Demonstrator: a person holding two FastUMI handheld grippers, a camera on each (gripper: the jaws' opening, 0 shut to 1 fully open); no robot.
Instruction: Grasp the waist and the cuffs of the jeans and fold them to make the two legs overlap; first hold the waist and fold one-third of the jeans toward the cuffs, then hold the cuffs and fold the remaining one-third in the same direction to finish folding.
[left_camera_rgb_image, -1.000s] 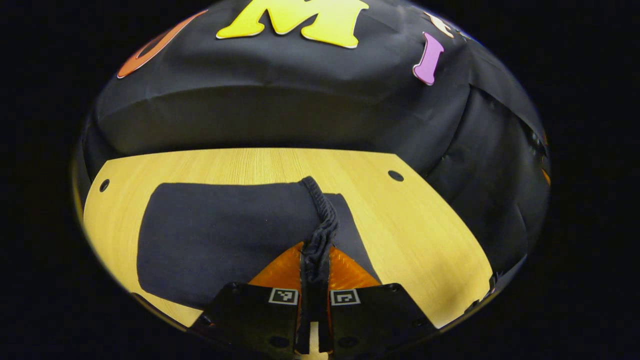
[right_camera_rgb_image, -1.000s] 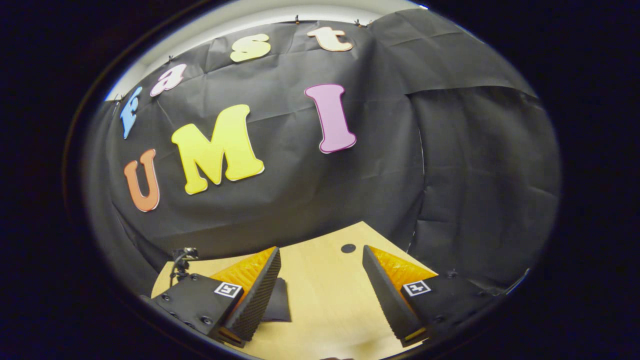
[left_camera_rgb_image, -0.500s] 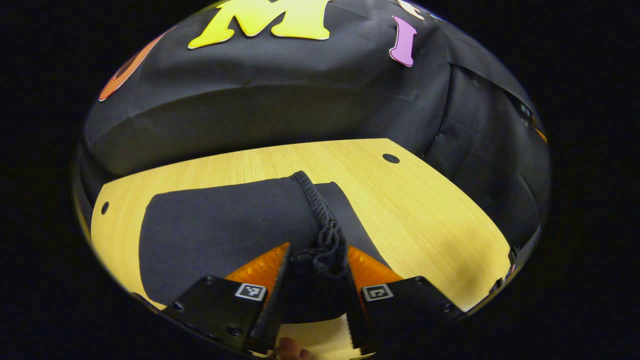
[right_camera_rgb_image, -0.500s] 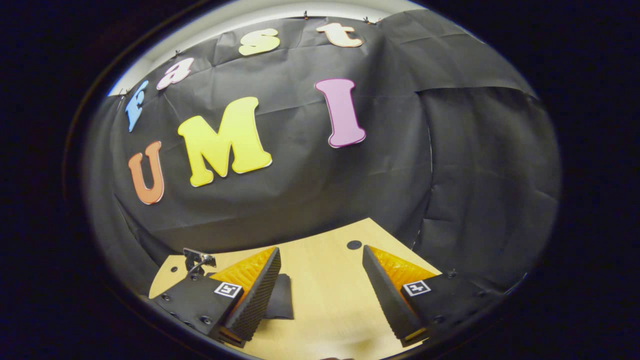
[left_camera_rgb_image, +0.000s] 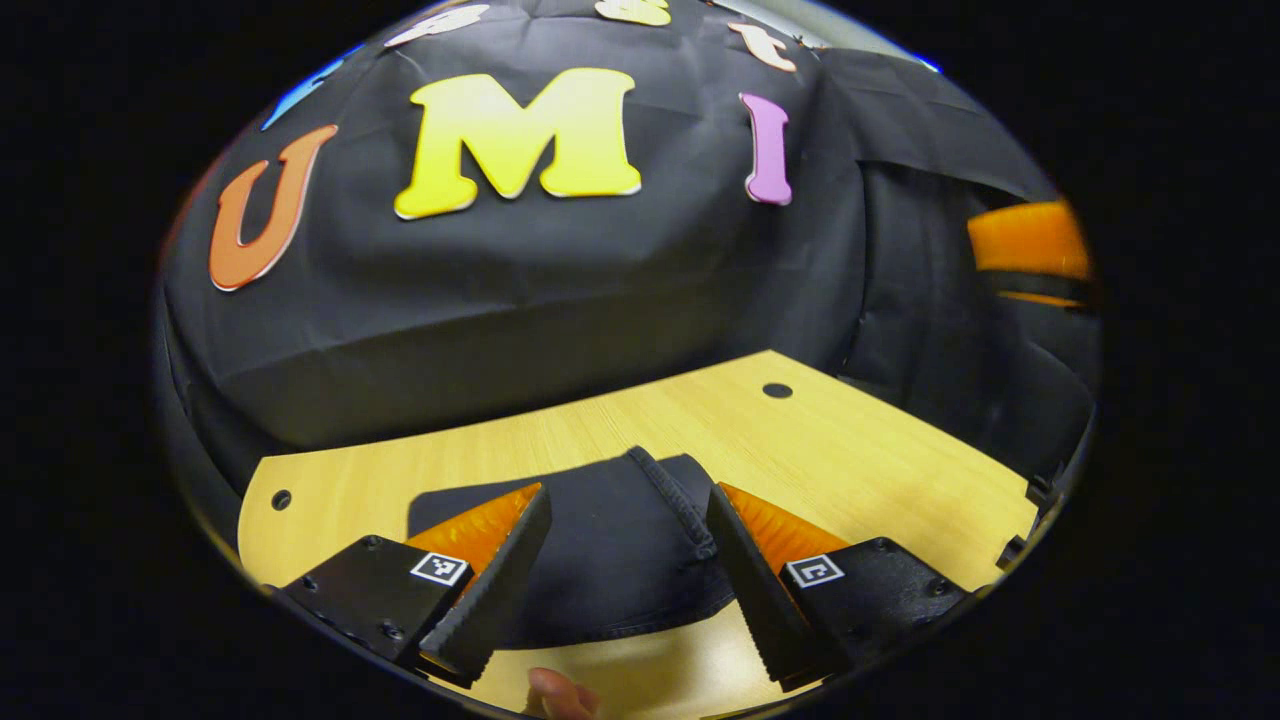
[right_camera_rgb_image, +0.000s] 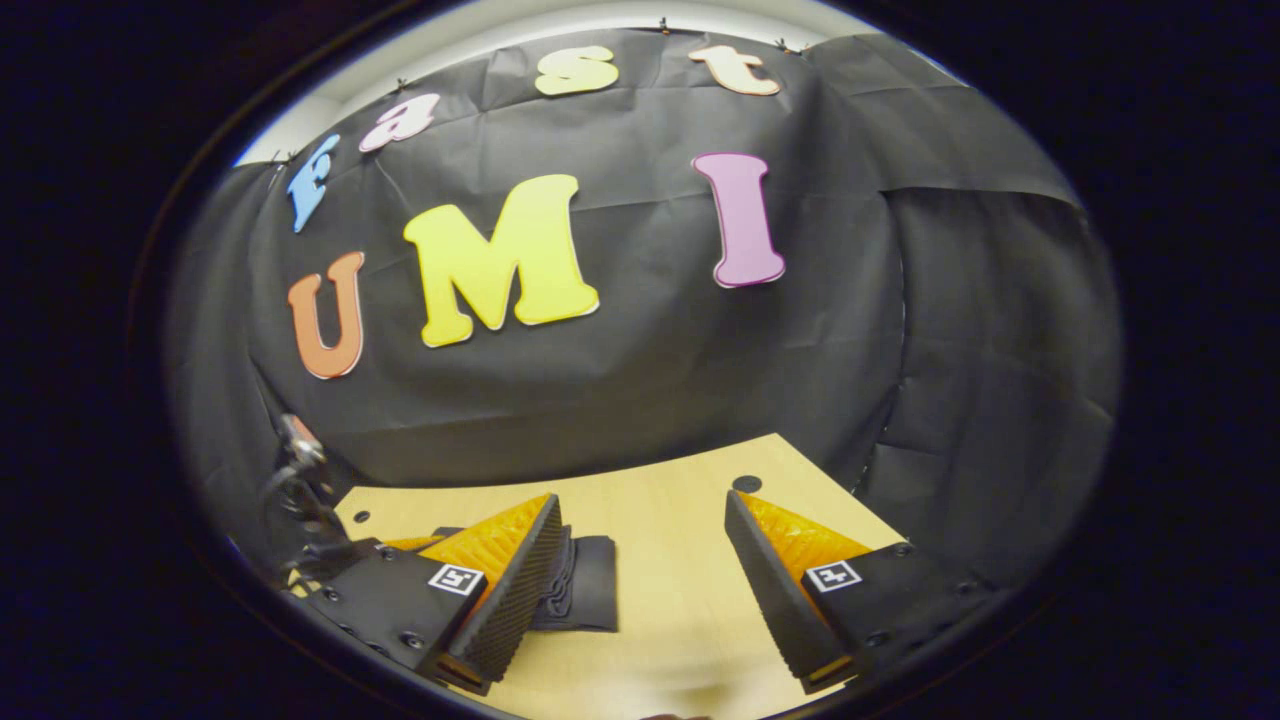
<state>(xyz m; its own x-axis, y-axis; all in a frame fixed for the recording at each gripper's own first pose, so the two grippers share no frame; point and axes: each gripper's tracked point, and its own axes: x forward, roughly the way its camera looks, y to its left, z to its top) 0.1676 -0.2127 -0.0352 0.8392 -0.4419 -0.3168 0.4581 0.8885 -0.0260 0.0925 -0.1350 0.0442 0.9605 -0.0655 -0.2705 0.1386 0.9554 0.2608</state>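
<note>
On the light wooden table, the dark jeans lie folded into a compact bundle, seen in the left gripper view just ahead of the left claw. That claw is released: its two fingers stand wide apart above the cloth and neither one presses on it. A thick, ribbed edge of the jeans runs from the far side of the bundle toward the claw's right-hand finger. A fingertip of the person shows at the bottom edge of this view, and a round hole marks the table's far corner.

From the right gripper view, the right claw is likewise released, its fingers spread over bare table with nothing between them. The jeans lie just beside its left-hand finger, partly hidden behind it, their stacked layers visible at the end. Another gripper's body shows farther off at the left edge.
</note>
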